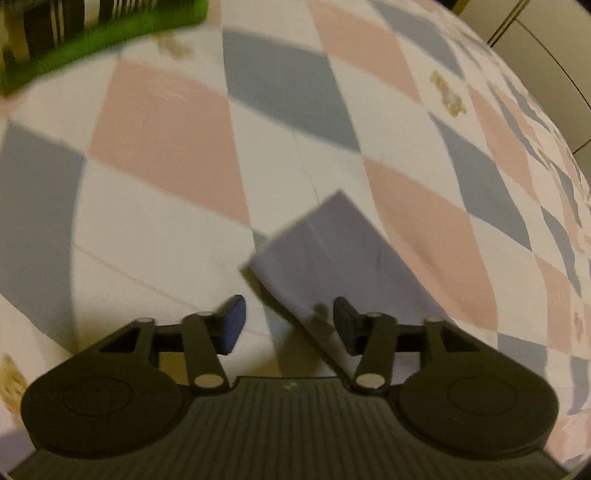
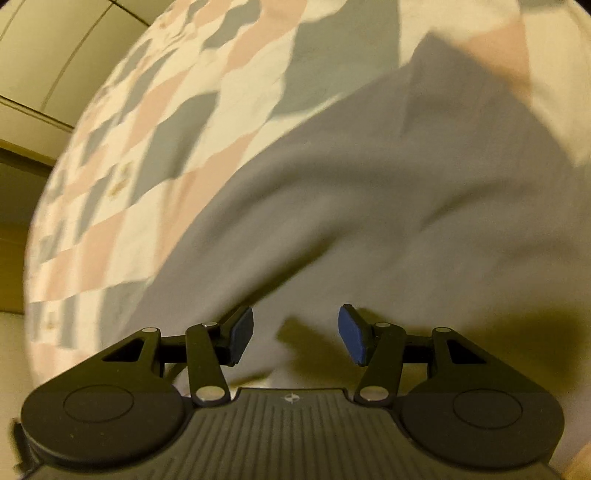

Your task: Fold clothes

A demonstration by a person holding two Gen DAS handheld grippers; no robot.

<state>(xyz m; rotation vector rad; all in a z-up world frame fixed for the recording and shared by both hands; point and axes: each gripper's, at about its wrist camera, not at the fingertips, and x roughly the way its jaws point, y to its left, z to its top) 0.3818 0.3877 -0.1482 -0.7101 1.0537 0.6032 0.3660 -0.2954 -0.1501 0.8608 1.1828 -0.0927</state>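
Left wrist view: left gripper point(image 1: 286, 321) pointing steeply down at a bed w/ a diamond-patchwork quilt point(image 1: 166, 122) in pink, grey-blue, white. Jaws apart, nothing between the pads. A corner of the grey garment point(image 1: 321, 243) pokes in from lower right; its edge runs down past the inner side of the right-hand pad, can't tell if touching. Green-edged item w/ black/white stripes point(image 1: 92, 33) at top left, well apart from the garment, too blurred to ID.

Right wrist view: right gripper point(image 2: 295, 334) over the main body of the same grey garment point(image 2: 369, 192), which is spread across the quilt w/ soft wrinkles and a raised fold toward upper right. Jaws apart, no cloth pinched, just fabric lying below them. Bed edge at left, pale wall panels point(image 2: 44, 55) beyond.

Step, my read: between grasps. Both grippers empty, garment lying loose on the bed, prob. lining up for the next fold. How far along the fold is, can't say; whole outline not visible.

Next move needs: left drops onto that corner and closes on the cloth edge; right picks a matching edge or corner rather than mid-panel, else fabric bunches. Frames blurred, so edge position is approx.
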